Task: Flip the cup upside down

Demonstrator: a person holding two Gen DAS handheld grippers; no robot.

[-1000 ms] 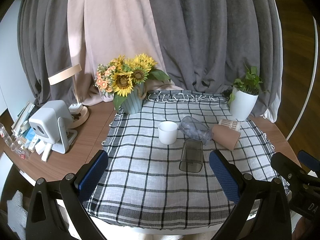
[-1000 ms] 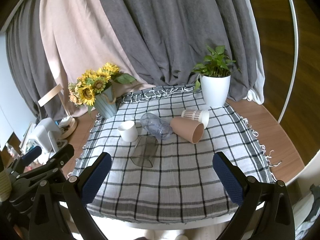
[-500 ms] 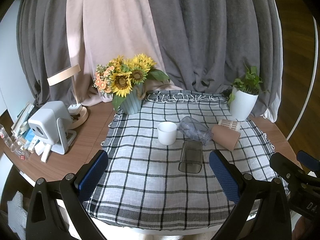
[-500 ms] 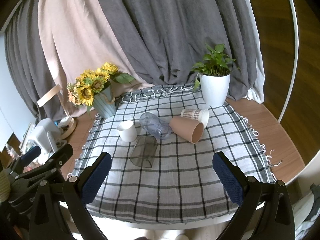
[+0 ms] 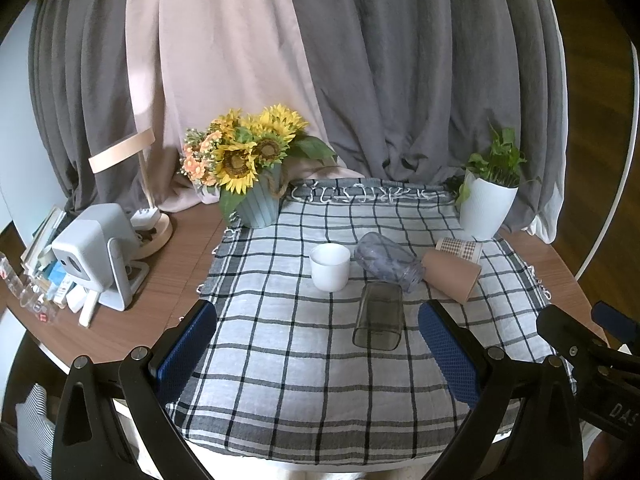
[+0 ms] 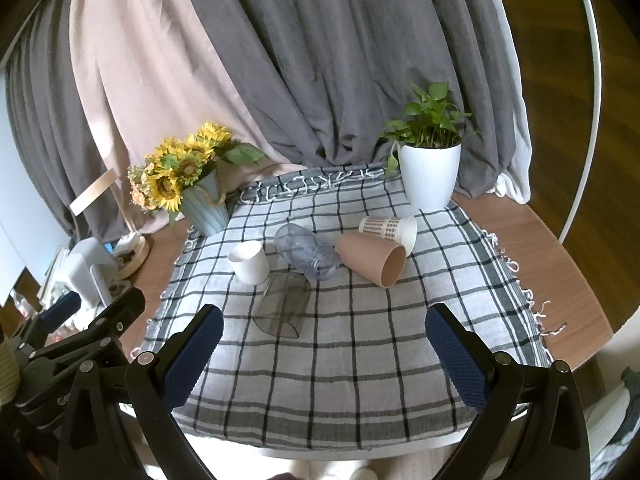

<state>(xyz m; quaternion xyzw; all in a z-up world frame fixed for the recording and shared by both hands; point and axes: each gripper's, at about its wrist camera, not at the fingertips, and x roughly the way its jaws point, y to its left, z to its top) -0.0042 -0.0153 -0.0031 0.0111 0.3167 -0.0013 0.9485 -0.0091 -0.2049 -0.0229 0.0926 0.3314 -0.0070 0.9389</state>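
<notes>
Several cups lie on a checked cloth (image 5: 280,360) (image 6: 360,360). A white cup (image 5: 329,266) (image 6: 249,267) stands upright. A smoky square glass (image 5: 378,316) (image 6: 283,305), a clear bluish glass (image 5: 387,261) (image 6: 307,252), a tan cup (image 5: 452,274) (image 6: 372,257) and a patterned paper cup (image 5: 459,248) (image 6: 389,229) lie on their sides. My left gripper (image 5: 318,350) is open and empty, near the table's front edge. My right gripper (image 6: 322,356) is open and empty, also at the front edge.
A sunflower vase (image 5: 256,200) (image 6: 202,206) stands at the cloth's back left. A white plant pot (image 5: 486,210) (image 6: 430,176) stands at the back right. A white device (image 5: 96,252), a lamp base and small clutter sit on the wooden table's left side.
Both grippers have stayed open with only a very slight shift in view. The cups have not moved.
</notes>
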